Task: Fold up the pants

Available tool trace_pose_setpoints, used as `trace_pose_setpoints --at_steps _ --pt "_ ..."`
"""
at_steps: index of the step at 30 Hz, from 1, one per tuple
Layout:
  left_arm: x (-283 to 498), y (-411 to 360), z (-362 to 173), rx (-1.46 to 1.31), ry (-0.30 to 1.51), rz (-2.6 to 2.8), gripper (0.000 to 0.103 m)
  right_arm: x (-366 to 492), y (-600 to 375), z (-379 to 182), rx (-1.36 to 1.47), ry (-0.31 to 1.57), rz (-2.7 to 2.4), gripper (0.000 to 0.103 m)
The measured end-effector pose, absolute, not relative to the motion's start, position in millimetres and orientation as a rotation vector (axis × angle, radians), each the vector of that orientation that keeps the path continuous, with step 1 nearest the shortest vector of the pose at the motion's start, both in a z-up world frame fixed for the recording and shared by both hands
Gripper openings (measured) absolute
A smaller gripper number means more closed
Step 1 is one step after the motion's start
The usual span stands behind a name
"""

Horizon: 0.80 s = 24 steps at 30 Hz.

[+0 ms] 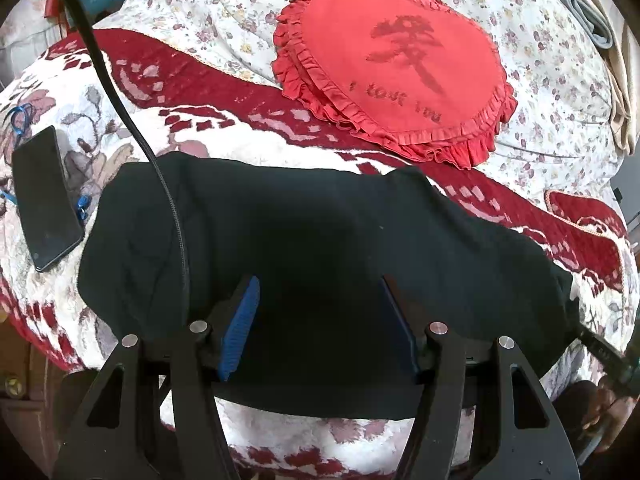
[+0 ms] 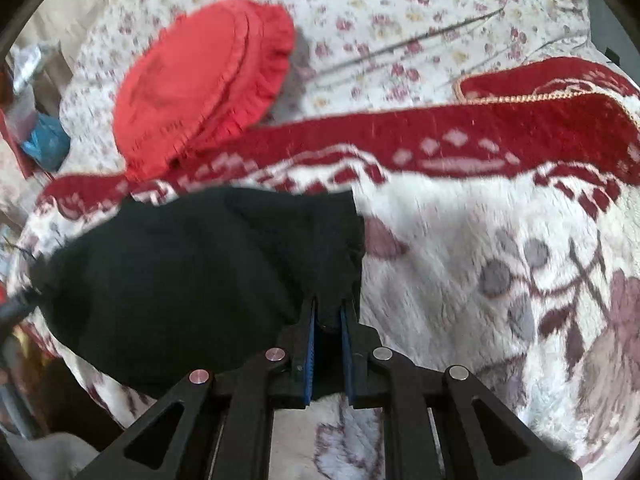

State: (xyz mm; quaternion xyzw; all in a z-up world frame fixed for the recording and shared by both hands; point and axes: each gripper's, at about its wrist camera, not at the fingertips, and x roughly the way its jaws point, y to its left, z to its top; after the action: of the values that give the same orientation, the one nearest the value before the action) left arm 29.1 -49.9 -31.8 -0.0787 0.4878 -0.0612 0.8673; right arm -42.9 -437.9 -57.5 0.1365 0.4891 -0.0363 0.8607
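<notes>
The black pants (image 1: 320, 240) lie folded in a wide bundle on a red and white patterned blanket (image 1: 168, 92). My left gripper (image 1: 318, 284) is open, its blue-padded fingers (image 1: 240, 320) spread over the near middle of the pants and empty. In the right wrist view the pants (image 2: 192, 280) lie to the left, and my right gripper (image 2: 329, 304) is shut on their right edge, with black cloth pinched between the blue pads (image 2: 312, 344). This view is blurred by motion.
A red heart-shaped frilled cushion (image 1: 396, 68) lies behind the pants; it also shows in the right wrist view (image 2: 200, 92). A black phone (image 1: 46, 200) lies left of the pants. A black cable (image 1: 132, 120) crosses the pants' left part. A floral sheet (image 1: 208, 4) covers the far bed.
</notes>
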Motion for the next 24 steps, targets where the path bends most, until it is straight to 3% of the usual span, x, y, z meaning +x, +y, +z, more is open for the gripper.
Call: trace_pose_setpoints --at_steps 4,12,19,22,24 --pt "29 -44 -30 -0.174 1.019 -0.119 0.061 -53 -449 -47 0.326 1.007 -0.111 0.017" --pt "25 -49 -38 -0.172 1.045 -0.129 0.061 -39 -437 -11 0.275 0.91 -0.051 0.018" --pt "27 -54 -45 -0.151 1.072 -0.12 0.061 28 -420 -64 0.243 1.051 0.018 0.016" --pt "28 -50 -46 -0.156 1.073 -0.115 0.061 26 -448 -71 0.423 1.027 0.01 0.013" --pt "29 -50 -47 -0.152 1.072 -0.112 0.061 14 -448 -58 0.377 1.008 -0.006 0.019"
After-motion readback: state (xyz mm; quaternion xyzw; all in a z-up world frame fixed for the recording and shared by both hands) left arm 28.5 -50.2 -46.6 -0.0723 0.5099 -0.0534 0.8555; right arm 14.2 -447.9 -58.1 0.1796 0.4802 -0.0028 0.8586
